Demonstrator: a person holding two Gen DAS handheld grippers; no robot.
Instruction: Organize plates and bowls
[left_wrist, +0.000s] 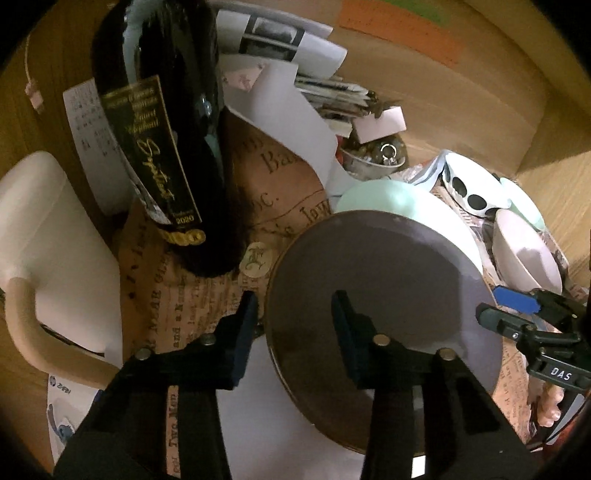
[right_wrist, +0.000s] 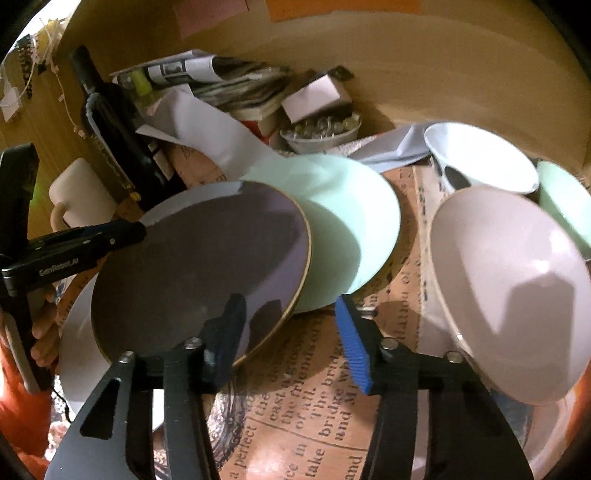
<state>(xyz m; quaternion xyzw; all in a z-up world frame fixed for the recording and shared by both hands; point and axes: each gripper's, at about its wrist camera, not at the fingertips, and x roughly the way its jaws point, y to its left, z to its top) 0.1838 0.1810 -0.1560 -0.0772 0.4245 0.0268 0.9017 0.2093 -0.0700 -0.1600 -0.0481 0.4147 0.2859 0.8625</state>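
Observation:
A grey-purple plate (left_wrist: 384, 295) (right_wrist: 207, 266) lies over a mint plate (left_wrist: 373, 195) (right_wrist: 351, 225) and a white plate (right_wrist: 77, 354). My left gripper (left_wrist: 295, 314) is open, its jaws astride the grey plate's left rim. My right gripper (right_wrist: 290, 325) is open, its left finger over the grey plate's near edge; it also shows in the left wrist view (left_wrist: 517, 306). A pale pink bowl (right_wrist: 509, 291) (left_wrist: 528, 254), a white dotted bowl (right_wrist: 480, 158) (left_wrist: 469, 184) and a mint bowl (right_wrist: 565, 203) sit at the right.
A dark wine bottle (left_wrist: 166, 122) (right_wrist: 114, 136) and a white mug (left_wrist: 48, 254) (right_wrist: 77, 192) stand at the left. Papers (left_wrist: 280, 44), a small dish of trinkets (right_wrist: 321, 129) and wooden walls (right_wrist: 443, 74) lie behind. Newsprint cloth (right_wrist: 314, 398) covers the surface.

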